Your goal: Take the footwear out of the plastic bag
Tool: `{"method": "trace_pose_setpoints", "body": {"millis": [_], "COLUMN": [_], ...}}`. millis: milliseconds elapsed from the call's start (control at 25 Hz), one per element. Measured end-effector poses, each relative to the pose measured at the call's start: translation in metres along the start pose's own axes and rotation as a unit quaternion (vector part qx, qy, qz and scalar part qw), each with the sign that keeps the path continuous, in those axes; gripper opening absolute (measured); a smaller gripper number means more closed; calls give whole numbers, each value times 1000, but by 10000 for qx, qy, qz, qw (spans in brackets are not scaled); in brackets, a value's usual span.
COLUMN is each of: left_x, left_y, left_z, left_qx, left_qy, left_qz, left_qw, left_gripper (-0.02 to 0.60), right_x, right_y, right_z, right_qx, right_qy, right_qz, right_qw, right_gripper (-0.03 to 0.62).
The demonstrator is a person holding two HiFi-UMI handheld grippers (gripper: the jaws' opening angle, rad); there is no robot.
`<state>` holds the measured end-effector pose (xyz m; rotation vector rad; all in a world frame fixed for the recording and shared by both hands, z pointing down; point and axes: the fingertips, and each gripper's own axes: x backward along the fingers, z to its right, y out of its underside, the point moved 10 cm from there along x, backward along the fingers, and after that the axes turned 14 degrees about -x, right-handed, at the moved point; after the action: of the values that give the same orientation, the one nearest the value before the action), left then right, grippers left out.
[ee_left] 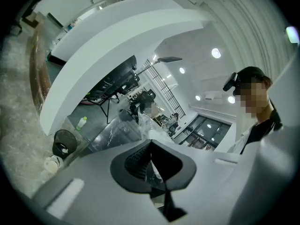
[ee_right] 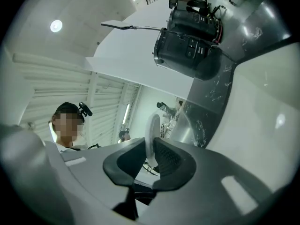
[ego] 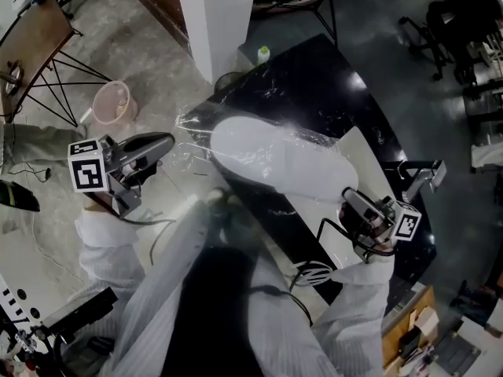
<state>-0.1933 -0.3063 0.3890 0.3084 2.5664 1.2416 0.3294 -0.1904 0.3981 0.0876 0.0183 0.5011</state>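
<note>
Item: table (ego: 330, 77), black and veined, carrying the lot. Item: bag (ego: 192, 126), clear film, lying across the table and wrapping the shoe, its left end stretching off toward the table's edge. Item: shoe (ego: 275, 159), white, lying on its side inside the bag at mid-table, not yet out. Item: left gripper (ego: 167, 142), jaws fully together and pinching a crumpled tuft of the bag's film. Item: right gripper (ego: 347, 199), jaws partly apart and pressing on a thin white edge, seemingly the shoe's rim at its right end; whether film is lying over that edge cannot be told. Risks: the thin film is likely tearing or slipping out of the left pinch if both ends are pulled hard; if the right jaws are also trapping film, the shoe is dragging the bag along instead of sliding free. Pose: left arm is reaching out beyond the table's left edge, jaws pointing right; right arm is lying along the near right side, jaws pointing up-left at the shoe.
</note>
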Motion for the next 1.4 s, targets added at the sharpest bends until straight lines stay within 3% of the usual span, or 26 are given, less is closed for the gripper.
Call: {"method": "trace_pose_setpoints", "body": {"millis": [200,400,560,800,920,1040,1120,1240,1400], "left_x": [16,27,23,-7,-28,-50,-61,-72,-71], "left_y": [-4,-17,-37,-71,-78,-76,-74,-72,-73], "left_z": [-2,-4,11,57,80,97,106,115,116], "left_qx": [-52,-155,-376,-1115,-1611,-2076,-2281,-2461,-2499], "left_qy": [-391,-1184,-1674,-2320,-2574,-2768,-2803,-2803,-2861], "left_qz": [-13,1,321,668,771,809,777,759,753], "left_qw": [9992,9928,9846,9640,9497,9347,9292,9247,9220], "left_gripper": [2,3,3,3,3,3,3,3,3], "right_x": [26,51,55,10,-20,-45,-60,-79,-91], "right_y": [-2,1,10,28,34,34,35,36,36], "right_z": [-7,-29,-59,-109,-116,-117,-119,-121,-120], "right_qx": [147,538,1254,2598,2959,3134,3317,3560,3616], "right_qy": [509,1245,2035,2915,3248,3316,3388,3477,3438], "right_qz": [415,1142,1883,2736,3027,3184,3163,3051,3052], "right_qw": [9977,9842,9526,8791,8457,8309,8217,8120,8111], "right_gripper": [64,64,63,61,61,61,61,61,60]}}
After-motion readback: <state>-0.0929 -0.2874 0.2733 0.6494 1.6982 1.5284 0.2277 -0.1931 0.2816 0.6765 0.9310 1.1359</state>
